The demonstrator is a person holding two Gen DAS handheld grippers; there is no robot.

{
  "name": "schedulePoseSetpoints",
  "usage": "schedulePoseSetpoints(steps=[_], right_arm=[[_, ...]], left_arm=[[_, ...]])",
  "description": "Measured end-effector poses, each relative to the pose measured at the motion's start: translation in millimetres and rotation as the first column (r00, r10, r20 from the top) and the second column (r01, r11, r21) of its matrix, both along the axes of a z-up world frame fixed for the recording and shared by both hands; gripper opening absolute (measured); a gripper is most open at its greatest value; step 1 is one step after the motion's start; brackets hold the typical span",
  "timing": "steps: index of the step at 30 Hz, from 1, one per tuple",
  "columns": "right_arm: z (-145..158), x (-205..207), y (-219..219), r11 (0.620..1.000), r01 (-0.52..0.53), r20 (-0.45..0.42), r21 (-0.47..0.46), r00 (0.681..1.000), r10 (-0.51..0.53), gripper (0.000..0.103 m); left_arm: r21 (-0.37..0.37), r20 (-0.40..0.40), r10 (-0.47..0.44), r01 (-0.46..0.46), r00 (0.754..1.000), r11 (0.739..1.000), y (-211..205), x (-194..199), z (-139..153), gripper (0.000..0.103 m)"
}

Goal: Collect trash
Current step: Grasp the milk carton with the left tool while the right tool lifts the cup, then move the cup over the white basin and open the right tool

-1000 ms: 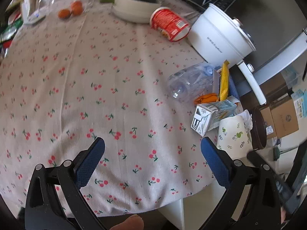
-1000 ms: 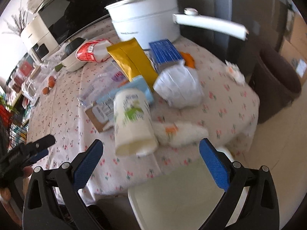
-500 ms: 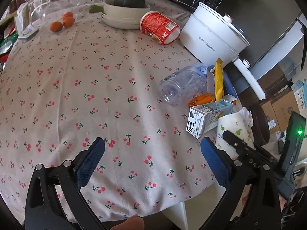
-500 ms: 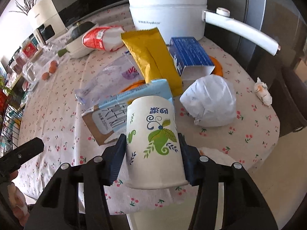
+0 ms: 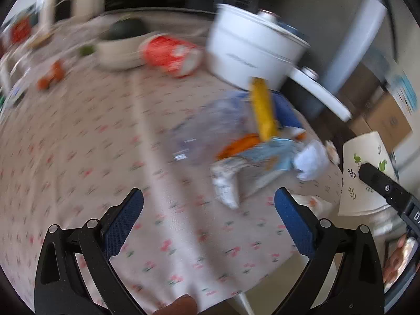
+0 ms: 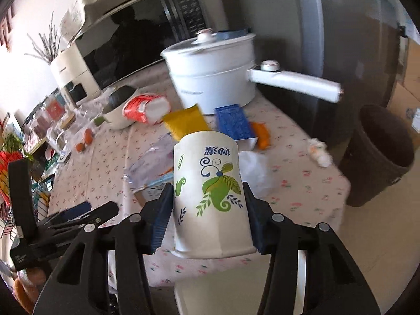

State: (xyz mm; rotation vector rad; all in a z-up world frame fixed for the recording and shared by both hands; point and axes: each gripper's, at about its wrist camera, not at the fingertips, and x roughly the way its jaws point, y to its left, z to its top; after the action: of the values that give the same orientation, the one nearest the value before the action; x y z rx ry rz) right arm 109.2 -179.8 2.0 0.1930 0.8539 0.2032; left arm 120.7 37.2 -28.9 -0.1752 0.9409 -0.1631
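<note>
**First piece of trash lifted, most still on the table**

The table (image 6: 309,183) holds a pile of wrappers, a carton and a bottle. A dark bin (image 6: 378,155) stands beside it. The right gripper (image 6: 208,211) jaws clamp the paper cup (image 6: 210,189); the left gripper (image 5: 208,220) jaws gape empty.

Bright daylight, heavy motion blur, fisheye warping

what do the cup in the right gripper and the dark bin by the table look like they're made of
Cup: looks like paper, matte white with printed green leaves and a rolled rim; the right gripper pinches it without denting it. Bin: probably plastic, dark brown with a dull, smooth wall, though it is too dim to be sure.
</note>
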Motion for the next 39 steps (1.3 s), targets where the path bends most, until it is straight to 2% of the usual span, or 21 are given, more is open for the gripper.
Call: schedulePoseSetpoints(steps=[3, 5, 6, 9, 13, 15, 17, 19, 21, 23, 26, 27, 32, 35, 39], right_arm=[[-1.4, -5.1, -22.1, 1.0, 0.025, -0.017, -0.002, 1.0, -0.025, 0.051], [-3.4, -9.4, -32.4, 0.999, 0.032, -0.027, -0.006, 0.999, -0.032, 0.051], [-5.1, -11.6, -36.7, 0.999, 0.032, -0.034, -0.012, 0.999, -0.032, 0.051], [-12.7, -19.9, -44.9, 0.999, 0.02, -0.06, -0.043, 0.998, -0.023, 0.051], [-22.1, -26.8, -51.9, 0.998, 0.007, -0.094, -0.057, 0.995, -0.012, 0.052], [-27.9, -28.0, -54.5, 0.998, 0.005, -0.11, -0.063, 0.994, -0.012, 0.052], [-32.1, -27.6, -55.7, 0.998, 0.002, -0.124, -0.064, 0.992, -0.01, 0.052], [-34.1, -27.4, -55.2, 0.998, -0.001, -0.131, -0.064, 0.991, -0.008, 0.052], [-34.6, -27.5, -53.4, 0.998, -0.004, -0.132, -0.068, 0.991, -0.005, 0.052], [-34.8, -28.4, -51.8, 0.998, -0.008, -0.132, -0.07, 0.991, -0.001, 0.052], [-34.5, -30.6, -51.7, 0.998, -0.01, -0.131, -0.069, 0.991, 0.001, 0.052], [-34.2, -31.2, -52.0, 0.998, -0.01, -0.13, -0.068, 0.992, 0.001, 0.052], [-31.6, -36.0, -54.3, 0.998, -0.005, -0.115, -0.063, 0.993, -0.002, 0.052], [-29.4, -41.5, -53.1, 0.998, -0.007, -0.108, -0.062, 0.994, 0.001, 0.053], [-29.7, -52.3, -48.9, 0.997, -0.015, -0.103, -0.08, 0.995, 0.007, 0.053]], left_arm=[[0.101, 0.04, -0.119, 0.115, 0.992, 0.988, -32.7, 4.2, 2.1, 0.096], [0.213, 0.036, -0.202, 0.19, 0.979, 0.959, -56.6, 10.2, -5.2, 0.096], [0.238, 0.031, -0.219, 0.206, 0.975, 0.949, -61.6, 12.8, -8.4, 0.096], [0.347, 0.01, -0.288, 0.267, 0.958, 0.899, -82.6, 27.5, -20.2, 0.096], [0.477, -0.024, -0.367, 0.333, 0.93, 0.813, -99.1, 39.1, -39.1, 0.095], [0.524, -0.051, -0.389, 0.356, 0.92, 0.774, -103.0, 42.8, -52.7, 0.089], [0.548, -0.081, -0.405, 0.38, 0.911, 0.745, -103.0, 43.9, -63.5, 0.075], [0.575, -0.07, -0.411, 0.373, 0.909, 0.728, -103.5, 42.0, -69.4, 0.071], [0.57, -0.059, -0.414, 0.371, 0.908, 0.733, -102.3, 41.5, -68.7, 0.07], [0.561, -0.041, -0.412, 0.362, 0.91, 0.744, -101.0, 42.0, -66.9, 0.062], [0.475, -0.03, -0.397, 0.363, 0.917, 0.802, -93.3, 43.6, -58.9, 0.06], [0.42, -0.025, -0.386, 0.36, 0.922, 0.833, -86.1, 44.4, -53.9, 0.06], [0.191, 0.004, -0.314, 0.307, 0.949, 0.932, -58.8, 41.3, -28.8, 0.059], [0.062, 0.023, -0.265, 0.264, 0.964, 0.963, -44.1, 32.8, -12.5, 0.059], [-0.071, 0.051, -0.233, 0.236, 0.971, 0.969, -39.4, 7.6, 7.9, 0.059]])
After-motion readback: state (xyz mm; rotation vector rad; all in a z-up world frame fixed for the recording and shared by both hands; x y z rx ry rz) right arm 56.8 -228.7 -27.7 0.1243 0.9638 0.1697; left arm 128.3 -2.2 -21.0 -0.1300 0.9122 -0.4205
